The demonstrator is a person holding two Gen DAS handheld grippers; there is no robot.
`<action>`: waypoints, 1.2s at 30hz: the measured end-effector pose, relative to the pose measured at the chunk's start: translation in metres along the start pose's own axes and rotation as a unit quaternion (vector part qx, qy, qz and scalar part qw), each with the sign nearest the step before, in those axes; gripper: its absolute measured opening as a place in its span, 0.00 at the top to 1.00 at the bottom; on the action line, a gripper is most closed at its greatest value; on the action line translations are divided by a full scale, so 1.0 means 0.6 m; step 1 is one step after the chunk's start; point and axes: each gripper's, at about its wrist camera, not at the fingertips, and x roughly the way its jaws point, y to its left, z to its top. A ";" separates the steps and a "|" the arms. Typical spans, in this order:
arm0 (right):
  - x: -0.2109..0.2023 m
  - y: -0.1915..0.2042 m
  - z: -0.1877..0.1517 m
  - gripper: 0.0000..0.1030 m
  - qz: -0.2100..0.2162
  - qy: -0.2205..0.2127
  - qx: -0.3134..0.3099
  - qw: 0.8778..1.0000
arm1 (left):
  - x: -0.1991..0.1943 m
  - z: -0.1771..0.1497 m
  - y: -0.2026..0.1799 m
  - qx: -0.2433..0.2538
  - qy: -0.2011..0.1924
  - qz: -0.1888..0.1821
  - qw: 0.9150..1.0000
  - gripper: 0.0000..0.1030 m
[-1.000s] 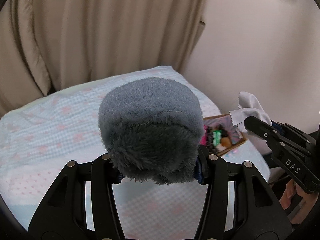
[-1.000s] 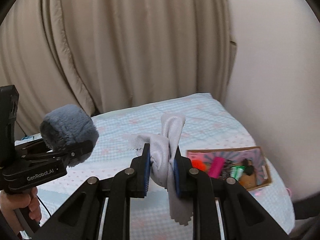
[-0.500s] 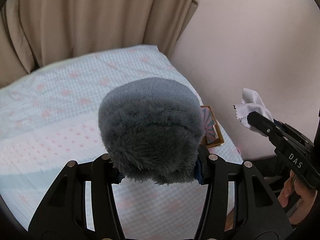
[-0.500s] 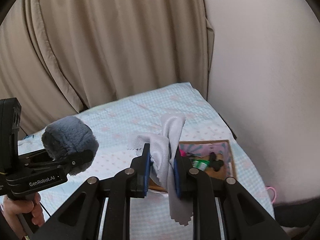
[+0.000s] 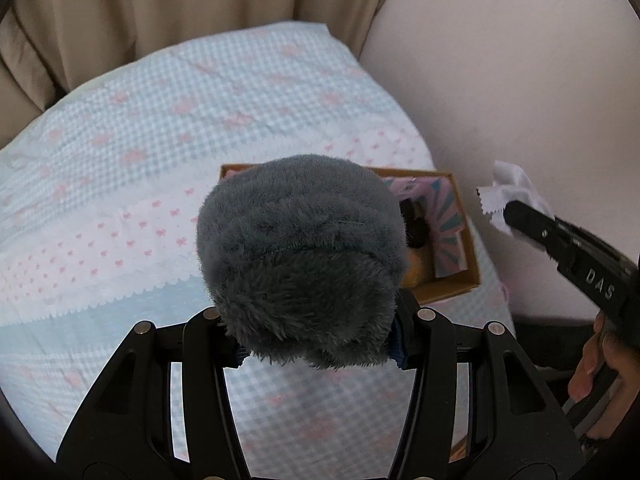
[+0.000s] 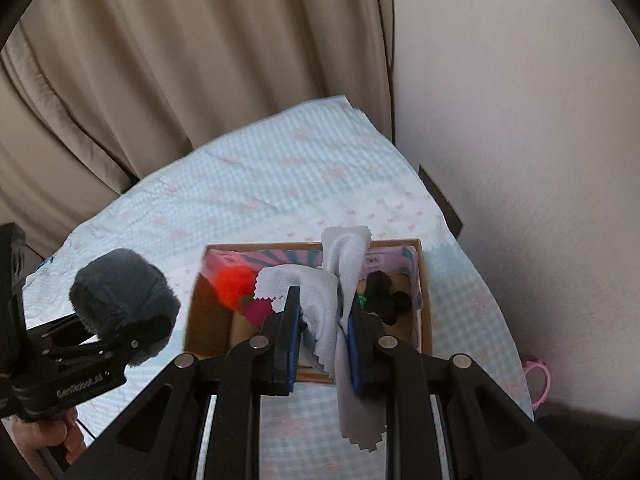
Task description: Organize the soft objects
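Note:
My left gripper (image 5: 320,344) is shut on a round grey plush object (image 5: 300,256), which hides much of the cardboard box (image 5: 456,288) behind it. That same plush (image 6: 120,296) and left gripper (image 6: 136,340) show at the left of the right wrist view. My right gripper (image 6: 323,332) is shut on a crumpled grey cloth (image 6: 340,280) with zigzag edges, held over the open box (image 6: 200,312). The cloth (image 5: 512,196) and right gripper also appear at the right edge of the left wrist view. Inside the box lie an orange-red item (image 6: 234,284), a black item (image 6: 386,294) and a green bit.
The box sits on a bed (image 6: 260,184) with a light blue and pink checked cover. Beige curtains (image 6: 200,52) hang behind, and a pale wall (image 6: 520,140) runs along the right. A pink hoop (image 6: 540,380) lies at the bed's right edge. A hand (image 5: 596,372) holds the right gripper's handle.
Both grippers have swung toward the box and tilted down, still holding the plush and the cloth. The box now sits right behind both sets of fingers and looks larger.

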 end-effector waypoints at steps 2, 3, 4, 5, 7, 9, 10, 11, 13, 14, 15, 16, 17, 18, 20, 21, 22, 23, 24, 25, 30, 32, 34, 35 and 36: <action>0.028 -0.012 0.006 0.82 0.001 0.014 0.007 1.000 | 0.027 0.006 0.000 0.004 0.013 0.009 1.000 0.54; 0.039 -0.017 0.008 0.82 0.002 0.019 0.010 1.000 | 0.037 0.007 -0.002 0.005 0.018 0.011 1.000 0.54; 0.057 -0.022 0.011 0.82 0.001 0.028 0.012 1.000 | 0.052 0.009 -0.002 0.006 0.025 0.015 1.000 0.54; 0.068 -0.025 0.013 0.82 0.001 0.035 0.014 0.999 | 0.064 0.010 0.002 0.009 0.031 0.019 0.999 0.54; 0.090 -0.032 0.016 0.82 0.000 0.045 0.016 0.999 | 0.085 0.011 0.004 0.013 0.041 0.025 0.999 0.54; 0.109 -0.034 0.017 0.82 -0.001 0.055 0.018 0.998 | 0.106 0.013 0.010 0.016 0.053 0.032 0.998 0.54; 0.119 -0.035 0.018 0.82 -0.001 0.060 0.019 0.998 | 0.114 0.014 0.013 0.017 0.057 0.035 0.998 0.54; 0.129 -0.036 0.019 0.82 -0.001 0.065 0.020 0.998 | 0.125 0.016 0.018 0.018 0.062 0.038 0.997 0.53; 0.146 -0.037 0.021 0.82 -0.001 0.074 0.023 0.997 | 0.142 0.019 0.022 0.018 0.072 0.041 0.996 0.54; 0.152 -0.037 0.021 0.82 -0.001 0.077 0.024 0.997 | 0.148 0.018 0.023 0.019 0.076 0.041 0.996 0.54; 0.158 -0.037 0.022 0.82 -0.002 0.080 0.025 0.996 | 0.154 0.019 0.022 0.021 0.080 0.042 0.996 0.54; 0.163 -0.038 0.023 0.82 -0.004 0.082 0.027 0.996 | 0.157 0.019 0.020 0.024 0.082 0.044 0.995 0.54; 0.166 -0.038 0.024 0.82 -0.005 0.084 0.028 0.996 | 0.161 0.020 0.018 0.028 0.084 0.045 0.995 0.54; 0.170 -0.038 0.025 0.82 -0.006 0.086 0.029 0.996 | 0.165 0.023 0.018 0.031 0.086 0.044 0.995 0.53; 0.177 -0.038 0.030 0.82 -0.009 0.091 0.029 0.995 | 0.167 0.026 0.010 0.037 0.084 0.053 0.994 0.38; 0.181 -0.037 0.032 0.82 -0.009 0.095 0.029 0.995 | 0.168 0.028 0.006 0.040 0.082 0.060 0.994 0.31; 0.188 -0.037 0.034 0.76 -0.009 0.105 0.028 0.994 | 0.167 0.029 0.001 0.044 0.081 0.063 0.994 0.11; 0.193 -0.036 0.036 0.71 -0.011 0.113 0.028 0.993 | 0.168 0.029 -0.002 0.046 0.082 0.060 0.994 0.00; 0.198 -0.034 0.038 0.48 -0.014 0.120 0.028 0.992 | 0.166 0.028 -0.005 0.048 0.079 0.056 0.994 0.00; 0.200 -0.034 0.040 0.18 -0.014 0.121 0.029 0.992 | 0.166 0.027 -0.008 0.050 0.079 0.054 0.994 0.00; 0.199 -0.028 0.043 0.00 -0.017 0.113 0.033 0.993 | 0.158 0.019 -0.015 0.057 0.083 0.055 0.993 0.00; 0.198 -0.028 0.043 0.00 -0.013 0.115 0.037 0.993 | 0.150 0.019 -0.016 0.056 0.080 0.054 0.994 0.00; 0.192 -0.026 0.043 0.00 -0.013 0.113 0.038 0.993 | 0.140 0.019 -0.015 0.054 0.075 0.053 0.994 0.00; 0.188 -0.026 0.044 0.00 -0.012 0.112 0.038 0.993 | 0.135 0.020 -0.015 0.053 0.073 0.052 0.995 0.00; 0.184 -0.025 0.044 0.00 -0.012 0.111 0.037 0.993 | 0.130 0.021 -0.016 0.051 0.069 0.052 0.995 0.00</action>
